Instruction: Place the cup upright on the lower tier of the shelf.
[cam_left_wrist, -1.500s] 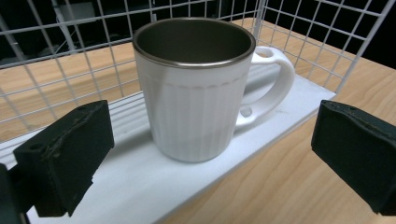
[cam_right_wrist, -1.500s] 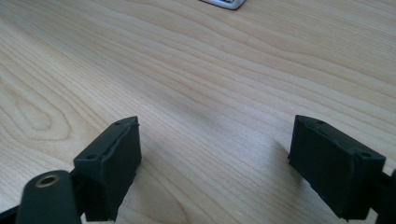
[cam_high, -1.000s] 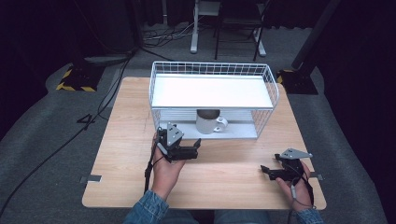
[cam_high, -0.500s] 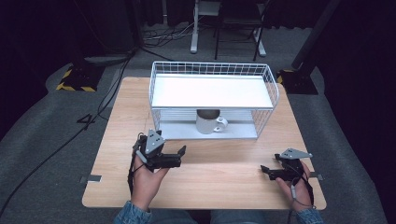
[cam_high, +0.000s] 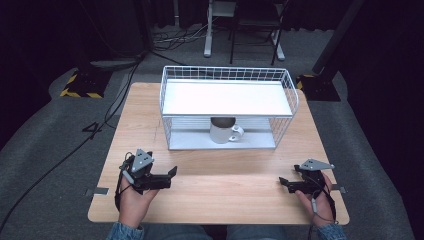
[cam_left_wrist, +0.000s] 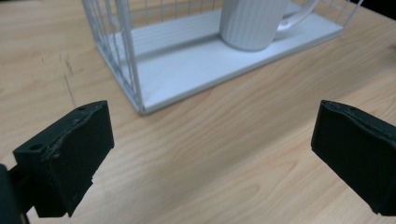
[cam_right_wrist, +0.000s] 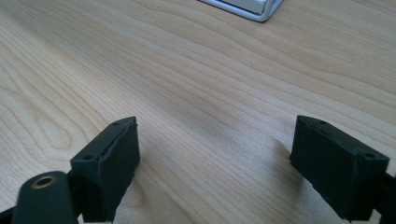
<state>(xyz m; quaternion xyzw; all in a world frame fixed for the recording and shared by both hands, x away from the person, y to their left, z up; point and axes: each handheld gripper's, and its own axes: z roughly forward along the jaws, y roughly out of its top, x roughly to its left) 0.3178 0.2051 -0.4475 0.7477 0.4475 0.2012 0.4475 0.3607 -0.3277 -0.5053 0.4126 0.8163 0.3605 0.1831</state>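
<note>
I'm looking at a dark room with grey carpet, a few cables on the floor and a black-and-yellow striped block (cam_high: 79, 85) off to the far left, and in the middle a light wooden table (cam_high: 220, 185). At the far half of the table stands a white wire basket rack (cam_high: 227, 107) with a solid white shelf on top and a flat white base tray beneath. The white ribbed mug (cam_high: 223, 130) stands upright on that base tray, under the shelf, roughly at its centre, with its handle turned toward the right side of the high view. In my left gripper view the mug sits at the top of the picture behind the rack's near corner post.

My left gripper (cam_high: 167, 176) rests at the near left of the table, well apart from the rack, held in a hand (cam_high: 132, 197) with a denim sleeve. Its jaws stand wide apart with only bare wood between them. They point toward the rack's left front corner.

My right gripper (cam_high: 286, 183) sits at the near right of the table, also well short of the rack. Its jaws are spread as well, grasping nothing, low over the wood grain. A corner of the rack's base shows at the top edge of that gripper's view.
</note>
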